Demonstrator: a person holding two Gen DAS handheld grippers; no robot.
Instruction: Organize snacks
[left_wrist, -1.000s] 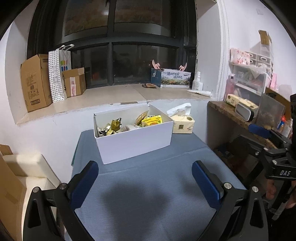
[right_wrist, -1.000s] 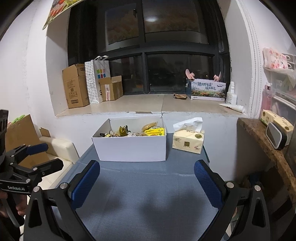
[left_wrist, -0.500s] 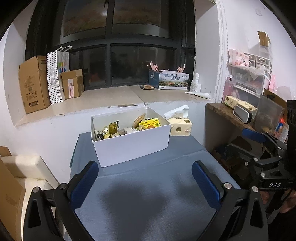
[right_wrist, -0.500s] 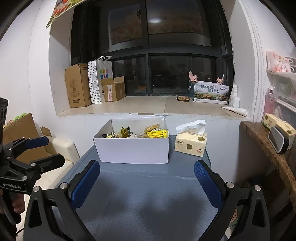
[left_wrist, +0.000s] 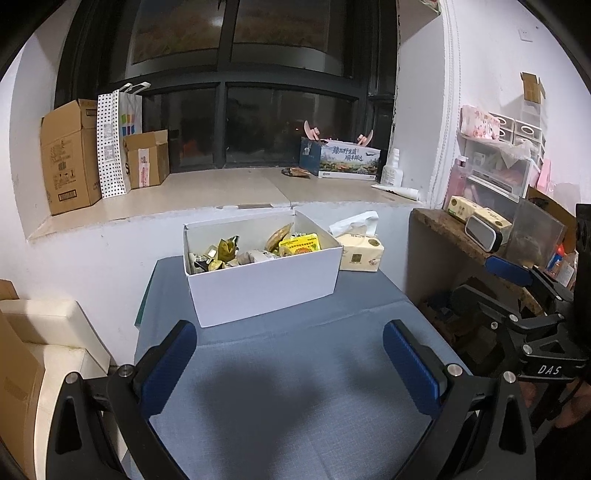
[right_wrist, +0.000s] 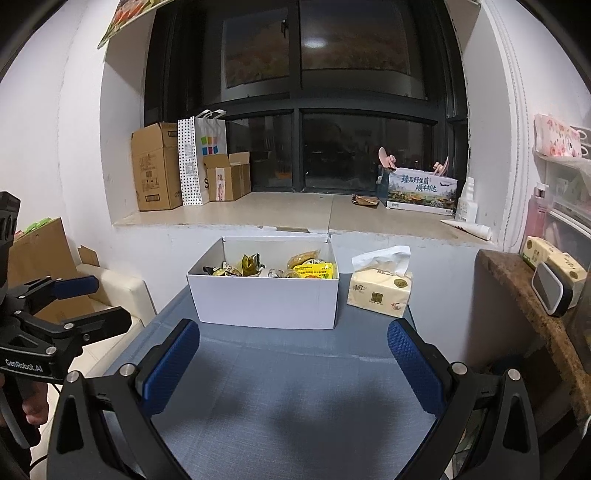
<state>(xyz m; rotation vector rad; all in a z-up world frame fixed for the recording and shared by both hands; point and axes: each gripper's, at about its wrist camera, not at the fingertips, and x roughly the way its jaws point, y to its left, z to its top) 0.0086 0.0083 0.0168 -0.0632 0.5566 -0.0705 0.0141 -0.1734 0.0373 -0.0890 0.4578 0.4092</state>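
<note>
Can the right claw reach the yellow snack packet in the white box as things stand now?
Probably yes. The right claw is open, with only bare tablecloth before the white box. The box has no lid, and the yellow snack packet lies on top.

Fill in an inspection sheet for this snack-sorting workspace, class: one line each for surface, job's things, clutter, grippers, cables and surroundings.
Surface: blue-grey tablecloth, near part bare.
Job's things: white box at the table's far end, open, holding mixed snacks.
Clutter: tissue pack right of the box, apart from it.
Grippers: left gripper and right gripper both open, empty, above the cloth.
Cables: nothing seen.
Surroundings: windowsill with cardboard boxes, paper bag; shelf at right.
</note>
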